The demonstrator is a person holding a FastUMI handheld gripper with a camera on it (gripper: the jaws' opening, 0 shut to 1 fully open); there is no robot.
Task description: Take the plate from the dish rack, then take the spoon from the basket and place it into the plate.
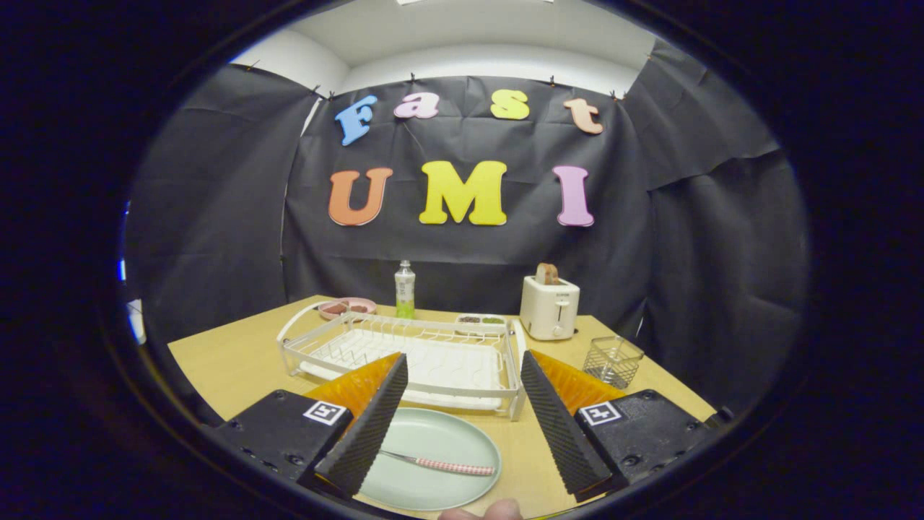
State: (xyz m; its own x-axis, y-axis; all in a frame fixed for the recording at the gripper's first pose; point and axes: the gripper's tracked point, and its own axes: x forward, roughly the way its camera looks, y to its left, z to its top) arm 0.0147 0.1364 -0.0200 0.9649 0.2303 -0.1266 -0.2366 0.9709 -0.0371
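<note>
Holding the gripper (462,419) level above the table (231,361), you have its fingers spread wide with nothing between them but open air and the near part of the plate (433,451). The tongs are open and grip nothing.

From the gripper, the plate lies at about 6 o'clock, flat on the table, just ahead of the dish rack's near rail and partly under your left finger. The spoon (440,464) rests inside it, its patterned handle pointing toward 3 o'clock and its metal end hidden behind that finger. Judging from this, both parts of the task look done: plate out of the rack, spoon in the plate.

The dish rack (404,347) stands at 12 o'clock, beyond the fingers, its slots bare. The wire basket (612,361) sits at roughly 2 o'clock, apart from the rack, and appears to hold nothing. Placing the plate close in front of the rack probably kept your carry short in both steps.

Farther off, at 12 to 1 o'clock, stand a bottle (405,290), a toaster (549,307) with bread in it, and a small pink dish (348,307) at 11 o'clock. A fingertip shows just below the plate.

Your wide jaws suit a clean withdrawal; lift straight away so no finger clips the plate rim.
</note>
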